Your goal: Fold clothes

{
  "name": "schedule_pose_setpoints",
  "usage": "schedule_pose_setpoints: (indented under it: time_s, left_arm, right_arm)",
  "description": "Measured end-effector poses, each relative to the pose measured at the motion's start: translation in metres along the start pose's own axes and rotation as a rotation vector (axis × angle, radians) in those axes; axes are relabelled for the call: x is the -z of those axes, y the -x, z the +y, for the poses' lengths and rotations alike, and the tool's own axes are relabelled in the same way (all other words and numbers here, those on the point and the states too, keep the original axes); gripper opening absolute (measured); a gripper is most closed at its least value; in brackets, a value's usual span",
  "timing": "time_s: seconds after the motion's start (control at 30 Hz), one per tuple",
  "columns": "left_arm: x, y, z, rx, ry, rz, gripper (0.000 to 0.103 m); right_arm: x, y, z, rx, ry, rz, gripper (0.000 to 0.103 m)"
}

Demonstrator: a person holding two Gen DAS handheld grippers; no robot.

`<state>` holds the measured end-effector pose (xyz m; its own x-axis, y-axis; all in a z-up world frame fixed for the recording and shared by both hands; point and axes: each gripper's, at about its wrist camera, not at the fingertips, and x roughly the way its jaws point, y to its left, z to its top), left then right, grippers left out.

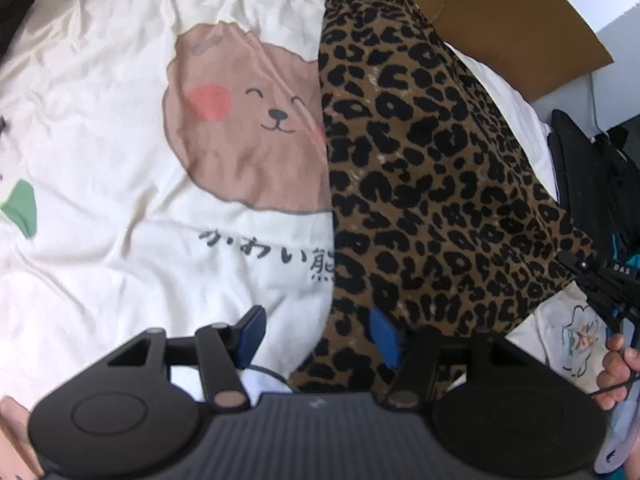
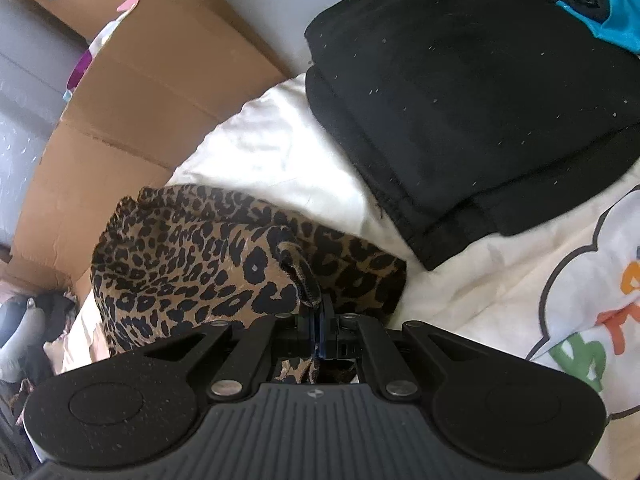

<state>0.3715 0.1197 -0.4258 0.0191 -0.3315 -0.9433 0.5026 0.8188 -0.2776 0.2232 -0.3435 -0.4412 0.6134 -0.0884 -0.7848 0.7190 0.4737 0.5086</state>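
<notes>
the left gripper (image 1: 318, 336) points steeply down with its jaws standing apart; its blue pads (image 1: 385, 336) have a gap between them and nothing pinched. the near edge of the leopard-print garment (image 1: 432, 168) lies under and just past the right-hand pad, which overlaps the cloth in this view, though whether it touches cannot be told. from there the garment stretches ahead of the gripper and to its right as a long, fairly smooth panel, lying on a cream bedsheet (image 1: 100, 128) printed with a smiling brown bear (image 1: 248, 120) and a line of dark script below it. beyond the far end of the garment a brown cardboard box (image 1: 520, 20) stands open. at the right edge of this view a person's hand (image 1: 618, 372) holds the other tool.

the right gripper (image 2: 318, 332) is closed on the leopard-print garment (image 2: 192, 256): a stitched hem corner rises into the shut pads and more of the print shows below them, inside the tool's frame. the rest of the cloth bunches ahead and to the left of this gripper. ahead and to its right a folded black garment (image 2: 480, 100) sits on the sheet (image 2: 280, 152), apart from the leopard cloth. the cardboard box (image 2: 152, 100) lies ahead on the left, and a white printed fabric (image 2: 592, 280) lies close by on the right.
</notes>
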Motion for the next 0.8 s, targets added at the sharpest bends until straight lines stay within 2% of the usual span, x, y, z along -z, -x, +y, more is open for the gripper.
schedule_pose_setpoints:
  time_s: [0.17, 0.5, 0.8]
  left_arm:
    - [-0.019, 0.008, -0.002, -0.039, -0.042, -0.001, 0.061]
    - [-0.076, 0.022, -0.042, -0.111, -0.166, -0.037, 0.061]
    - [-0.127, 0.025, -0.079, -0.159, -0.174, -0.039, 0.061]
  right_arm:
    - [0.001, -0.004, -0.010, 0.007, -0.010, -0.008, 0.001]
    - [0.005, -0.002, -0.027, -0.021, -0.063, -0.048, 0.008]
    - [0.005, -0.003, -0.037, -0.029, -0.111, -0.080, 0.010]
